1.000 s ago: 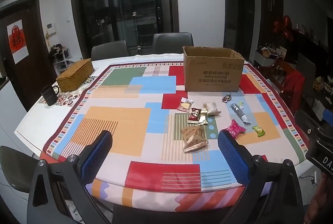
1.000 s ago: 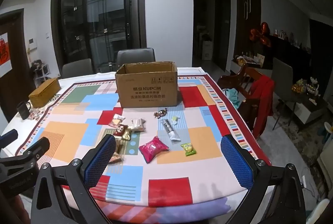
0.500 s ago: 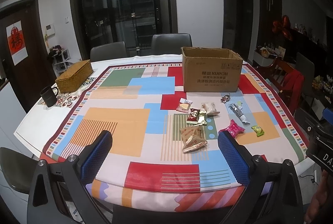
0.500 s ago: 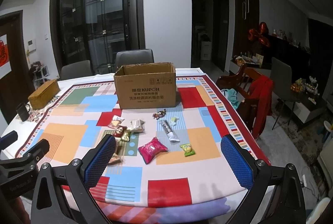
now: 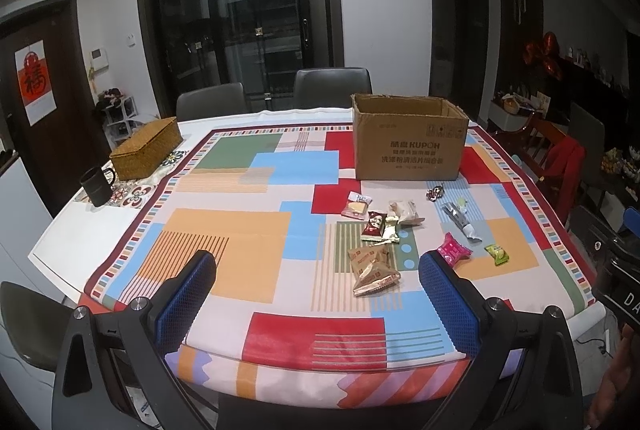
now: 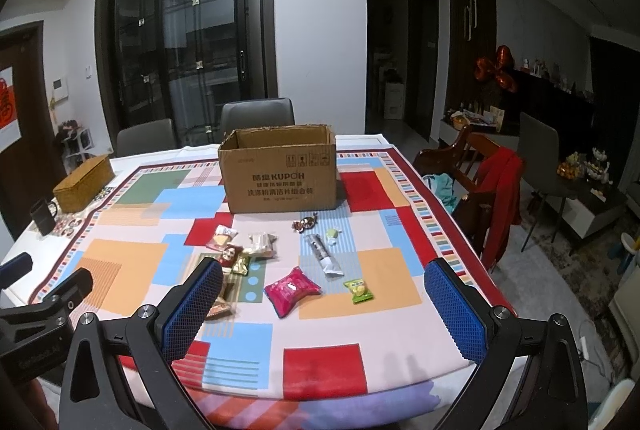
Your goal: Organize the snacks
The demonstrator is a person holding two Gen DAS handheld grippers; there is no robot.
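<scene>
A: Both grippers hover at the near edge of the surface (image 5: 132,242), nothing in them. Left gripper (image 5: 316,294) has its fingers spread wide; right gripper (image 6: 324,304) the same.

B: And the snacks?

A: Loose on the patterned cloth, all still outside the box (image 6: 280,174). Nearest the left gripper, a crinkly tan packet (image 5: 372,268), flat and foil-like. Nearest the right one, a puffy pink pouch (image 6: 292,288), and just beside it a small green sweet (image 6: 359,290).

B: How would you play it?

A: My call: each side takes its closest piece. Come down over the pouch's middle, close across the narrow width, lift clear before moving. Those slick wrappers may slide, so pinch a seam.

B: Farther out?

A: A silver tube (image 6: 322,256), a cluster of small packets (image 5: 380,222), a twisted candy (image 6: 305,223). Beyond them, the box: corrugated cardboard, open at the top, upright. Far left, a woven basket (image 5: 146,148) and a dark mug (image 5: 96,186).
</scene>
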